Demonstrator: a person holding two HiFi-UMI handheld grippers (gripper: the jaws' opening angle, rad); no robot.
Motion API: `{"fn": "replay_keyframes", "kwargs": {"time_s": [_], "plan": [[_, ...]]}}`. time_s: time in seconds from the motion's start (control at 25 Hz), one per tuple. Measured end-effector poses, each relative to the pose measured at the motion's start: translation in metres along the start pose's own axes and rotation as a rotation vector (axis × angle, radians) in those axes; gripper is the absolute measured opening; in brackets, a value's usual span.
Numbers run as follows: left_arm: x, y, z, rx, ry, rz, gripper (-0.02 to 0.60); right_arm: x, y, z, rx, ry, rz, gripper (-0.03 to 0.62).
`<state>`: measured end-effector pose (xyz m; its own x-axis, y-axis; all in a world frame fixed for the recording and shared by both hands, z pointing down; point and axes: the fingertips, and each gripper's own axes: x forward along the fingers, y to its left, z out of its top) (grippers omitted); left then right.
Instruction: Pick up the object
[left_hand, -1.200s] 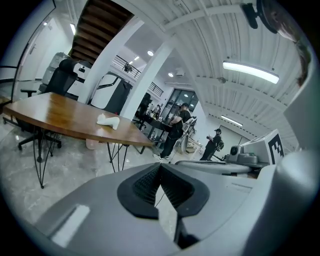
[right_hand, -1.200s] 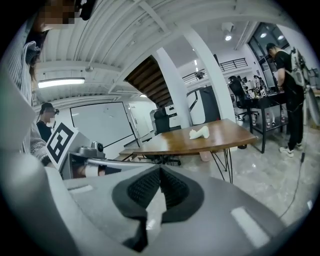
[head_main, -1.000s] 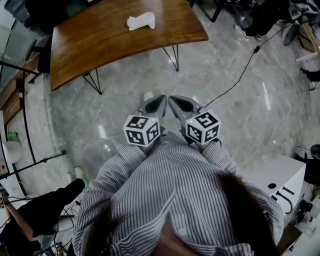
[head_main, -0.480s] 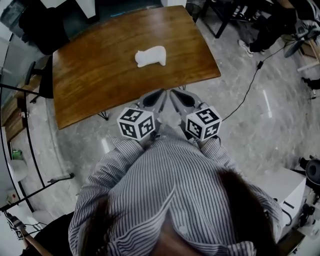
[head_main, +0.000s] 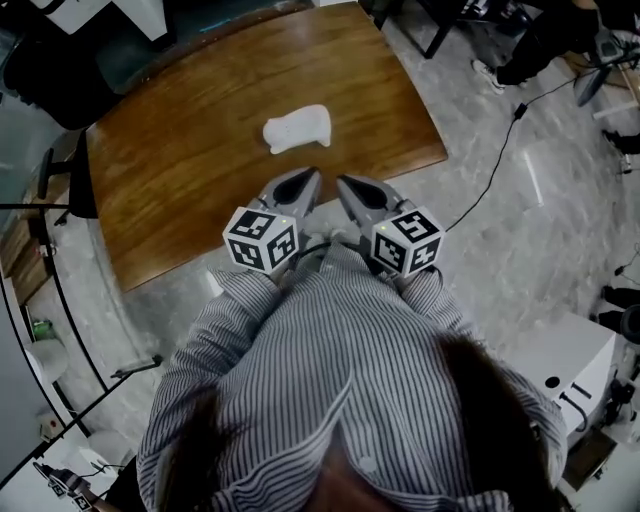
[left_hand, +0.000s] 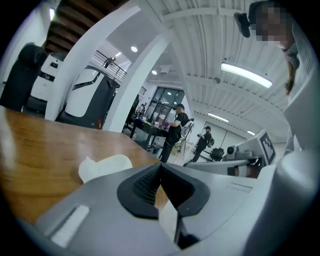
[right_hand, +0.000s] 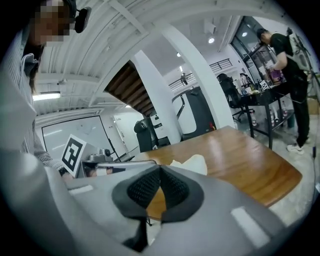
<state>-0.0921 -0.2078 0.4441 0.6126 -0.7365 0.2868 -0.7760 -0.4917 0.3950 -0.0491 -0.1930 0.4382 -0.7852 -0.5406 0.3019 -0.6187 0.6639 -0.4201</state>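
Both tools have moved up to the table (head_main: 180, 170) since a second ago, and their tips now hang over its near edge. The left tool (head_main: 304, 178) is closed with nothing in it. The right tool (head_main: 346, 184) is closed and empty too. The white object (head_main: 297, 129) lies on the table just ahead of them, not touched. So I think the pick-up has not started, and a tool must open first. In each gripper view the tool's own body covers the lower part of the object, so its shape is hard to tell. The person's striped shirt (head_main: 340, 370) fills the bottom of the head view.
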Motion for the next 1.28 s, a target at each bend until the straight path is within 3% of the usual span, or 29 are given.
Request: {"fn": "replay_keyframes", "kwargs": {"time_s": [0.2, 0.48, 0.64, 0.92, 1.28], "plan": [[0.011, 0.023, -0.017, 0.128, 0.125, 0.096, 0.069, 0.009, -0.014, 0.007, 0.038, 0.038, 0.035, 0.000], [0.034, 0.058, -0.025, 0.244, 0.224, 0.177, 0.146, 0.024, -0.024, 0.012, 0.072, 0.085, 0.063, 0.000], [0.050, 0.081, -0.034, 0.281, 0.287, 0.196, 0.186, 0.038, -0.035, -0.003, 0.110, 0.138, 0.072, 0.000], [0.070, 0.100, -0.049, 0.496, 0.410, 0.182, 0.216, 0.050, -0.043, -0.028, 0.232, 0.188, 0.078, 0.000], [0.085, 0.114, -0.060, 0.709, 0.471, 0.213, 0.244, 0.046, -0.051, -0.058, 0.344, 0.227, 0.070, 0.001]]}}
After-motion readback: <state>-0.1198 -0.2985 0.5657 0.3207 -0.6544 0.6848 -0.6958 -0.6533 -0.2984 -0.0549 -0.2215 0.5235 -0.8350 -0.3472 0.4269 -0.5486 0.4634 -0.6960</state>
